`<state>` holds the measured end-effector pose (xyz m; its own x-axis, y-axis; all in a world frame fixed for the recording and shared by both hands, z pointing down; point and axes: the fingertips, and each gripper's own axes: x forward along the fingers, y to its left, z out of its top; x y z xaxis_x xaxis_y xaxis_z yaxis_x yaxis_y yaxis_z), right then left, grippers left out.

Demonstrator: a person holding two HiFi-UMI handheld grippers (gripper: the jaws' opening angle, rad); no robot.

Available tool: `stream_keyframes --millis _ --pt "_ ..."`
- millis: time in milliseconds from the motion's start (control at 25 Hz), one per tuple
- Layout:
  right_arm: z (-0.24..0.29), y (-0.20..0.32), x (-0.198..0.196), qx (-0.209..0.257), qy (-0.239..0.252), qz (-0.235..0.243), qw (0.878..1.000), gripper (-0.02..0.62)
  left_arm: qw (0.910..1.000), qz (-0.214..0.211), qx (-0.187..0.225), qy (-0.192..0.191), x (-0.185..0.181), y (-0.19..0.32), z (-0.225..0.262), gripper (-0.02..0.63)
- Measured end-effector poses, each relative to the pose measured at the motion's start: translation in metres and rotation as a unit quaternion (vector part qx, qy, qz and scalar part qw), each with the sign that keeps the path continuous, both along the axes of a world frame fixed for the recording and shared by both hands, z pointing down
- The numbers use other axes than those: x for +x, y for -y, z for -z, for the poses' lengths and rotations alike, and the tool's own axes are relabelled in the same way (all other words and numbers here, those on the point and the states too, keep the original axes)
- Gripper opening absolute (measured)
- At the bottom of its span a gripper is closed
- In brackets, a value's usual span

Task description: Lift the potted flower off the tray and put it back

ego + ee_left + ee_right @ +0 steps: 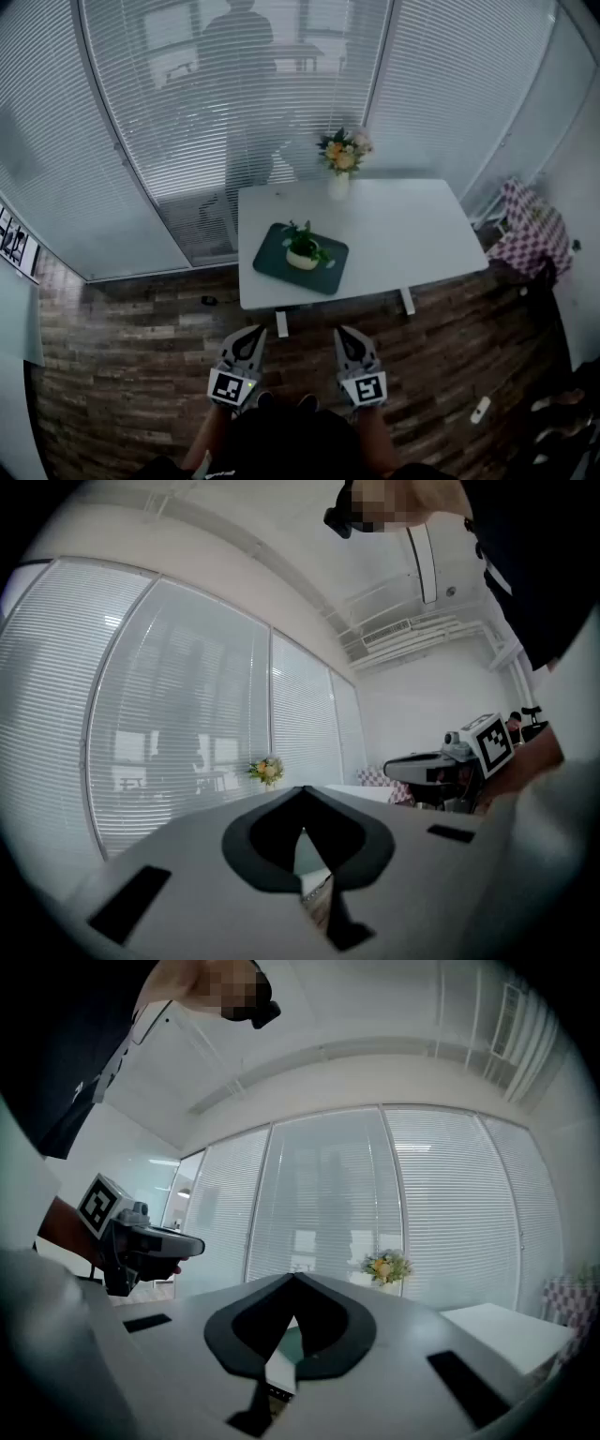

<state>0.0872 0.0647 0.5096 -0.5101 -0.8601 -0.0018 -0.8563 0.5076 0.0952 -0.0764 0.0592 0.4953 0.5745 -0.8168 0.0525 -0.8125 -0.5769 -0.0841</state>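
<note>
left hand-held gripper (250,337), head view: its jaws are lying pressed together with nothing between them; it is pointing level over the wooden floor (131,347), short of the worktop (403,234).
right hand-held gripper (348,339), head view: it is hanging just beside the left one, its jaws likewise meeting on nothing.
potted flower (303,249), head view: it is standing upright on the tray (275,255), ahead of both hand-held grippers and well apart from them, roughly in line with the gap between the two.
tray, head view: it is lying flat on the worktop, near the edge closest to the hand-held grippers.
vase of flowers (341,161), head view: it is standing at the worktop's far edge, beyond the tray, in front of the blinds (234,84).
left gripper view: the jaws are meeting at the tips, empty; the vase of flowers (267,771) is standing far ahead, slightly left; the right hand-held gripper (390,764) is showing off to the right.
right gripper view: the jaws are resting together, holding nothing; the vase of flowers (387,1267) is standing far ahead, slightly right; the left hand-held gripper (197,1244) is showing off to the left.
</note>
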Motion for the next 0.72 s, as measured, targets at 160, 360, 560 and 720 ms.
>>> stream_keyframes --millis 160,360,560,720 --pt "-0.002 0.0 0.002 -0.006 -0.004 0.006 1.0 0.002 1.0 -0.001 -0.002 -0.003 0.005 0.001 0.001 0.006" --pt "-0.01 -0.002 0.006 -0.012 -0.012 0.008 1.0 0.002 1.0 -0.001 0.001 -0.003 0.008 0.001 0.003 0.006" --pt "-0.002 0.003 0.019 0.0 0.008 -0.017 1.0 0.005 0.9999 0.001 0.01 -0.007 0.012 0.002 0.008 0.008" --pt "0.0 0.006 0.027 0.0 0.022 -0.015 1.0 0.194 0.9996 0.01 0.025 -0.013 0.014 0.001 0.014 0.009"
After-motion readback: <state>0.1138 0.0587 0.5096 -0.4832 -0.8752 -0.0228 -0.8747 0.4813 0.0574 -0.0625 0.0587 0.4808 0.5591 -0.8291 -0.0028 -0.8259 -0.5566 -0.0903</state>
